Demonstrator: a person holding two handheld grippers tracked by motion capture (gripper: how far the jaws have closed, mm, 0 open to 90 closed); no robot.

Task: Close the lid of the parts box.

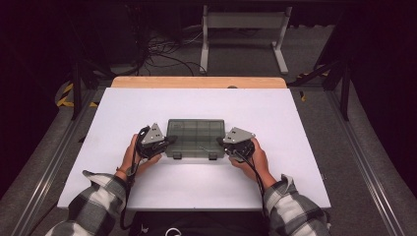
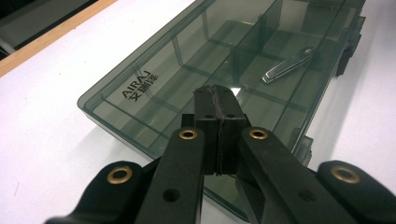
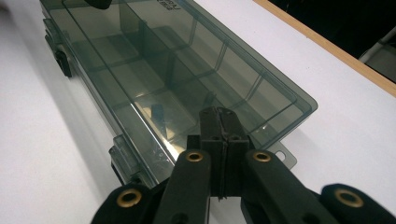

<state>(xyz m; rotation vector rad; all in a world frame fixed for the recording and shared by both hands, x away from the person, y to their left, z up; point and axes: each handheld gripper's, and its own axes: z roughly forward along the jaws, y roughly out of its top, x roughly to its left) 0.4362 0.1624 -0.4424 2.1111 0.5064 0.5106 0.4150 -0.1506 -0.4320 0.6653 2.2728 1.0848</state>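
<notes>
Your left gripper [image 1: 169,141] has its jaws pressed flat together with nothing between them, tips at the left end of the smoky plastic organiser box [image 1: 195,137]. Your right gripper [image 1: 221,141] is likewise clamped tight and empty at the box's right end. The box lies closed on the white table [image 1: 295,123], latches towards you; inside one compartment rests a small metal clip [image 2: 287,65]. Beyond it runs the table's wooden edge [image 1: 196,82]
</notes>
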